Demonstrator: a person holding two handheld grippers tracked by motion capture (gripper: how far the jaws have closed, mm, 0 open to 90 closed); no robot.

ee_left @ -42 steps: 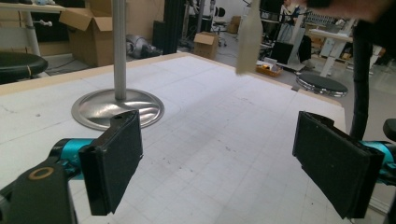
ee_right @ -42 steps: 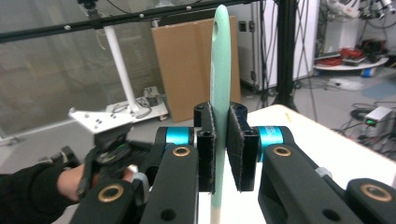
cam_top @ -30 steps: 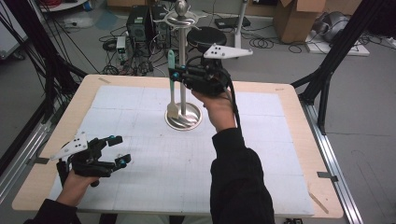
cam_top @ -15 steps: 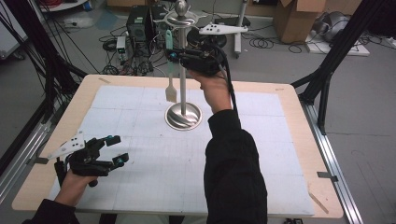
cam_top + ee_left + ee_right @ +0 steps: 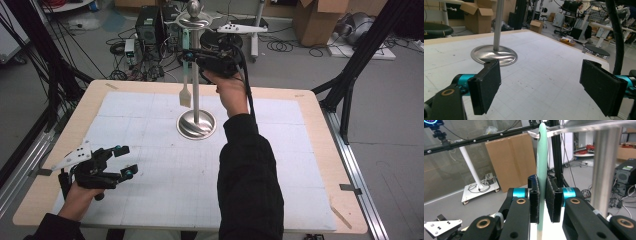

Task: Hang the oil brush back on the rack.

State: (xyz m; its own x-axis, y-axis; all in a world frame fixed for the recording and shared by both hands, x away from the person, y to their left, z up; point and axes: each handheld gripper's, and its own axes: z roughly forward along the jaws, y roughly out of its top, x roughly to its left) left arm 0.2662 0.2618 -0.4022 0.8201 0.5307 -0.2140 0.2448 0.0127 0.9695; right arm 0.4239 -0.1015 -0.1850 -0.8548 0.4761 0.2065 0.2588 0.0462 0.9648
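Mid-hang, by the look: right tool [image 5: 542, 202] clamped on spatula [image 5: 185, 75] raised to stand [image 5: 196, 90] hook, unhooked yet; left tool [image 5: 549, 85] open, empty, near-left of table [image 5: 310, 125].

We see even, diffuse overhead light in the high view, with soft faint shadows on the table [image 5: 150, 130] and a pale glare on the stand's round base [image 5: 196, 125] towards 9 o'clock. In the left gripper view the base [image 5: 494, 54] shines brightly, and the room at 1 o'clock is soft. In the right gripper view the near pole [image 5: 603, 170] at 3 o'clock blurs.
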